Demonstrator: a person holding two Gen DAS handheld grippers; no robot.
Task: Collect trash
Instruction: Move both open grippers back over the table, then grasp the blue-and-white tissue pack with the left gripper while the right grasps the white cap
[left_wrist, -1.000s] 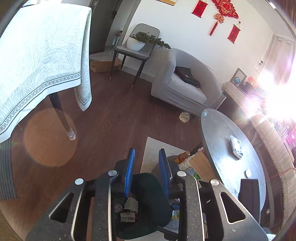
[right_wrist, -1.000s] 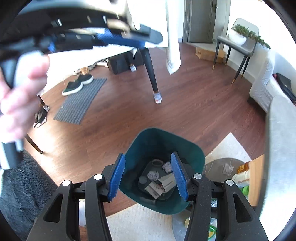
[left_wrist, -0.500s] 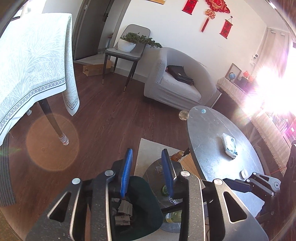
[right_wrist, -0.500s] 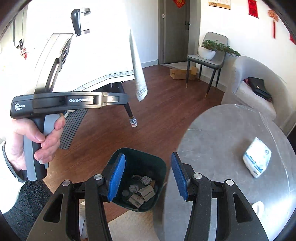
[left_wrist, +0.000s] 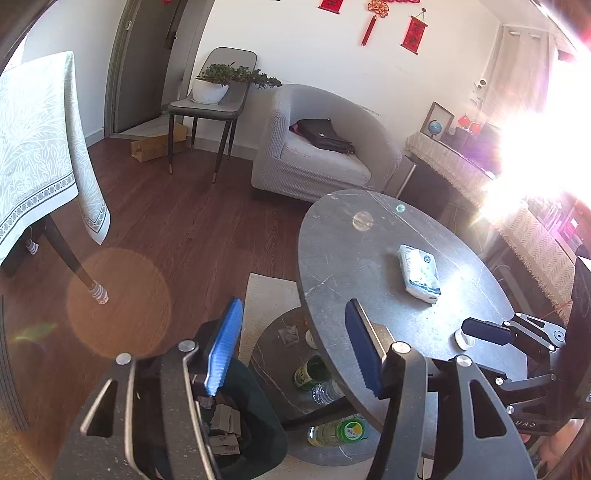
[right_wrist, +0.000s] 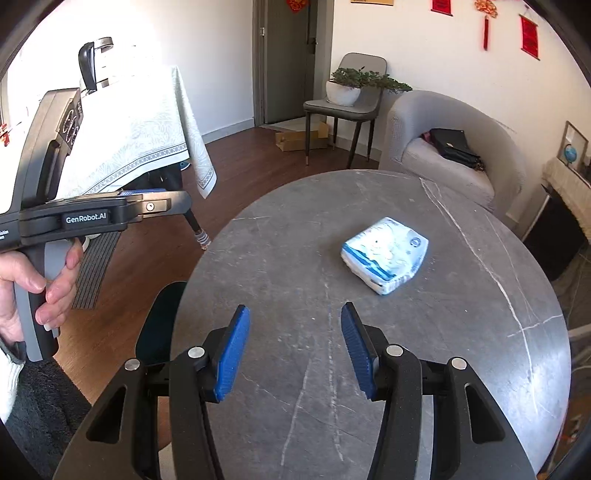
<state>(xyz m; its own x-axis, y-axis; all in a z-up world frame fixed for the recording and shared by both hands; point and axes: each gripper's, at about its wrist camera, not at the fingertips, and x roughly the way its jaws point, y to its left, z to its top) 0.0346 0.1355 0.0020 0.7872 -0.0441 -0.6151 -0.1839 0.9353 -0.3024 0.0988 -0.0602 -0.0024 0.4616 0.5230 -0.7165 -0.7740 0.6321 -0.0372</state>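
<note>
Two blue pads of the left gripper (left_wrist: 291, 347) are moving apart at this moment, and nothing is between them. Under this gripper stands the dark green bin (left_wrist: 255, 417), on the floor beside the round grey table (left_wrist: 369, 236); pieces of cardboard and paper (left_wrist: 225, 432) lie inside it. The right gripper (right_wrist: 293, 350) has its pads half apart, also with nothing between them, and it hangs over the table top. A small white cap (left_wrist: 464, 338) lies on the table just beside one finger of the right gripper, as the left wrist view shows; I cannot tell if they touch. Farther on the table lies a white and blue tissue pack (right_wrist: 384, 254), well apart from both grippers. Below the table edge there is a lower round shelf (left_wrist: 273, 354) with green bottles (left_wrist: 314, 373) and a clear bottle lying on it. A person's left hand (right_wrist: 26, 291) grips the handle of the left gripper. Behind are a grey armchair (right_wrist: 454, 147) with a black bag (right_wrist: 454, 146), a chair with a potted plant (right_wrist: 347, 88), and a table with a pale cloth (right_wrist: 136, 136).
</note>
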